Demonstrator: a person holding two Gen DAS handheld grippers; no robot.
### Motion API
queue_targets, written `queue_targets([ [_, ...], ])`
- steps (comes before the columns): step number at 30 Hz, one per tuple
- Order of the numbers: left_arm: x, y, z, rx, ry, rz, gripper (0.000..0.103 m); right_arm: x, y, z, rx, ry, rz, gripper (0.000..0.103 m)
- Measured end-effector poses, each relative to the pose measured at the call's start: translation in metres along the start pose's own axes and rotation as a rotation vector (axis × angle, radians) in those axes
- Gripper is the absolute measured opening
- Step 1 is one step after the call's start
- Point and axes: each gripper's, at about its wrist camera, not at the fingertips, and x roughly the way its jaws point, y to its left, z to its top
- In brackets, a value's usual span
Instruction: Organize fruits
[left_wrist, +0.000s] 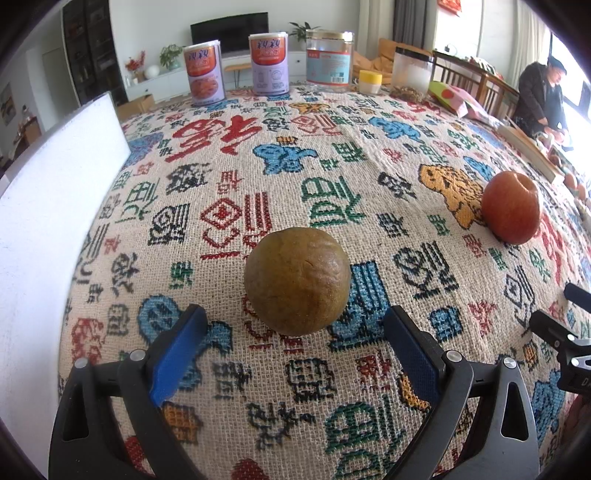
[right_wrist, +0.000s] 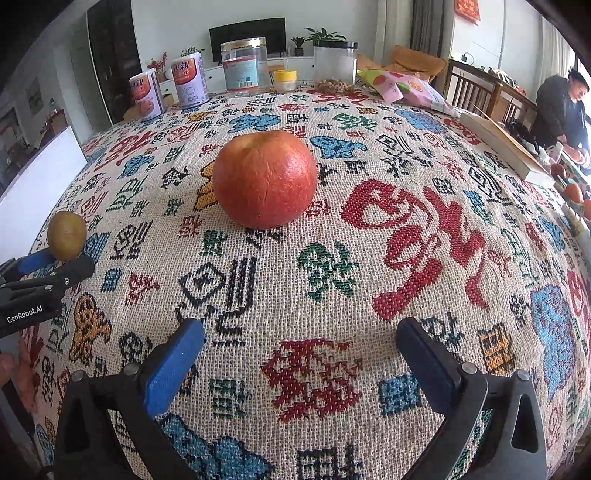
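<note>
Two fruits on the patterned worktop, both of your grippers open and empty.

Far left, a white board (left_wrist: 55, 206) stands at the worktop (left_wrist: 332, 369) edge. Your left gripper (left_wrist: 295, 354) has its jaws wide, holding nothing; the brown-green round fruit (left_wrist: 297, 280) sits just beyond its blue pads (left_wrist: 177, 354), untouched. To the right and farther off, the red apple (right_wrist: 265, 179) rests alone on the cloth, well ahead of your right gripper (right_wrist: 301, 362), jaws spread wide, nothing between them. Two cans (left_wrist: 236, 66) and jars line the far edge.
</note>
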Motion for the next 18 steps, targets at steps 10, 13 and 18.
queue_targets([
  [10,0.000,0.000,0.000,-0.001,0.001,-0.002,0.098,0.000,0.002,-0.001,-0.007,0.002,-0.012,0.103],
  [13,0.001,0.004,0.001,-0.006,0.010,-0.060,0.101,0.001,0.002,-0.001,-0.007,0.002,-0.012,0.103],
  [18,-0.018,0.046,-0.009,-0.120,0.026,-0.371,0.101,0.001,0.002,-0.001,-0.007,0.002,-0.012,0.103],
])
